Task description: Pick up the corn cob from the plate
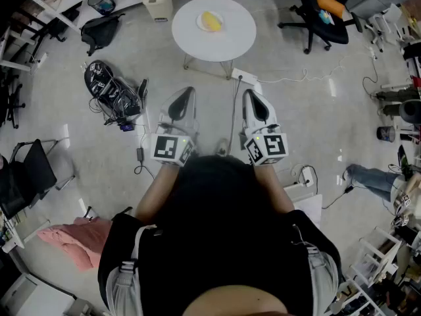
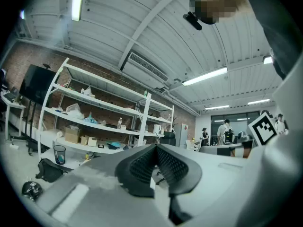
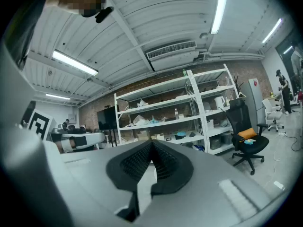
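Left gripper and right gripper held level side by side, jaws of both pressed together on nothing, round white table well ahead, plate on it, yellow corn cob lying on the plate

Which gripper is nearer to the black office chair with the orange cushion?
Right. The right gripper is below-left of the office chair; the left gripper is farther left, beyond the right one.
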The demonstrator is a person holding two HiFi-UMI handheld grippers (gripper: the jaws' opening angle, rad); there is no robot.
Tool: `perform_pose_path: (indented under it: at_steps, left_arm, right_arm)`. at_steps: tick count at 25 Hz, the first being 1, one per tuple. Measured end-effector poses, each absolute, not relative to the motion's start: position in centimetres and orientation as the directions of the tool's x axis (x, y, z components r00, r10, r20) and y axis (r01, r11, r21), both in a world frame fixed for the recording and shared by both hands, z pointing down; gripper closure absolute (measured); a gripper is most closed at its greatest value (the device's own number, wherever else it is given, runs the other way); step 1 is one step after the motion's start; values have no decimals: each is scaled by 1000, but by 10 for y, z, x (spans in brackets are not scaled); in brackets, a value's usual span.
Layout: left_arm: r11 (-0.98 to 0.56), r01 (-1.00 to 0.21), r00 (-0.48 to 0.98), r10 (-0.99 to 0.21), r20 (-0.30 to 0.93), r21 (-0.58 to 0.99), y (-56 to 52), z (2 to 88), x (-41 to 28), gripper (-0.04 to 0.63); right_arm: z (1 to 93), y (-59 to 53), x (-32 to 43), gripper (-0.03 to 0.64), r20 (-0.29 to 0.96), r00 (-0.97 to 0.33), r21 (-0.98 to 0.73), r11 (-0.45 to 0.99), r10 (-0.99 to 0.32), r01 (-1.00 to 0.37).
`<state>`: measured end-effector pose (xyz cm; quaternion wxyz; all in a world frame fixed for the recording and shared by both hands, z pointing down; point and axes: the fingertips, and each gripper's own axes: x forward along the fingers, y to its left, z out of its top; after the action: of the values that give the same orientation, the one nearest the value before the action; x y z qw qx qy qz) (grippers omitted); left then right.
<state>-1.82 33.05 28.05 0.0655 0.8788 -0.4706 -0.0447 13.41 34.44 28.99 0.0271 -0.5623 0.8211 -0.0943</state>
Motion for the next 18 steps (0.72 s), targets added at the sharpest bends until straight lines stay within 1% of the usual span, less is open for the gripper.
perform_pose_path:
  at_steps: [18]
  left_arm:
    - [-534,-830,538,-842,-18,163,326,279,-16,595]
  right_arm:
    - [291,340,138,611,65,-366,-185,349,-928,-919]
